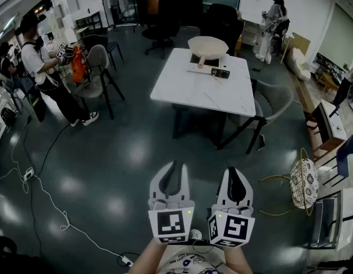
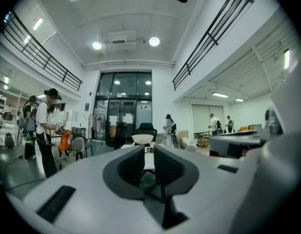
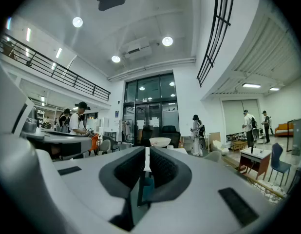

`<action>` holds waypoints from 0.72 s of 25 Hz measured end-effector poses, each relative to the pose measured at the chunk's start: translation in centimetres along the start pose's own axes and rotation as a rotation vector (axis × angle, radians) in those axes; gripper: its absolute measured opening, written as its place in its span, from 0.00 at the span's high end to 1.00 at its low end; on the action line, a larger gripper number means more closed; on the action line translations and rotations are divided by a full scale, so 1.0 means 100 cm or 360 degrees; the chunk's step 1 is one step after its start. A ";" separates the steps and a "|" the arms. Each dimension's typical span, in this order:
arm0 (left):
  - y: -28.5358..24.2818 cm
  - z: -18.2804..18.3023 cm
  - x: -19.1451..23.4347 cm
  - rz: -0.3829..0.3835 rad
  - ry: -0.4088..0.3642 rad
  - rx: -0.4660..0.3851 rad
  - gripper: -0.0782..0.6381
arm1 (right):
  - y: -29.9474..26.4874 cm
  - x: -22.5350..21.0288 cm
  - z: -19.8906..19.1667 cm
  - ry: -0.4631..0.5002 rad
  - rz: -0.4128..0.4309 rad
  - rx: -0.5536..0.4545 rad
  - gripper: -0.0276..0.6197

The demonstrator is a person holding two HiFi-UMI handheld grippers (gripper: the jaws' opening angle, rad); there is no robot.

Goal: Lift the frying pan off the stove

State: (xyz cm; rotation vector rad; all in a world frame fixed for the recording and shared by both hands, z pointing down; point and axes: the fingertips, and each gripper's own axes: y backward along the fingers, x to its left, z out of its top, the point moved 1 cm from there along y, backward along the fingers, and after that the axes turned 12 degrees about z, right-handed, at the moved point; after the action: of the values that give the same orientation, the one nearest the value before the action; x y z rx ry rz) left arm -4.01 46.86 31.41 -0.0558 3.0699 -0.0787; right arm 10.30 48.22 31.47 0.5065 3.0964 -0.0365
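A cream frying pan (image 1: 208, 46) sits on a flat dark stove (image 1: 197, 62) at the far end of a white table (image 1: 182, 89), well ahead of me. My left gripper (image 1: 172, 165) and right gripper (image 1: 233, 171) hang side by side low in the head view, over the dark floor and far short of the table. Both are shut with nothing between their fingers. The pan shows small and distant past the left gripper (image 2: 149, 150) as a pale bowl shape (image 2: 142, 139). Past the right gripper (image 3: 147, 152) the pan (image 3: 160, 142) looks the same.
A small dark device (image 1: 220, 73) lies on the table beside the stove. Grey chairs stand at the table's right (image 1: 275, 100) and left (image 1: 96, 61). A person (image 1: 45, 73) stands at left, another (image 1: 275, 16) at the back. Cables (image 1: 45, 196) cross the floor; a wicker chair (image 1: 305, 182) is at right.
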 end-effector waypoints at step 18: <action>-0.020 -0.011 0.005 -0.0037 0.0002 0.0027 0.80 | -0.018 -0.004 -0.008 -0.0052 -0.0034 0.0007 0.90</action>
State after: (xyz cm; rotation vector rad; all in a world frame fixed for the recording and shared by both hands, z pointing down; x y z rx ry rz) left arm -4.55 44.88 32.53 -0.0902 3.0696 -0.1061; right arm 10.15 46.43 32.32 0.4678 3.0703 -0.0514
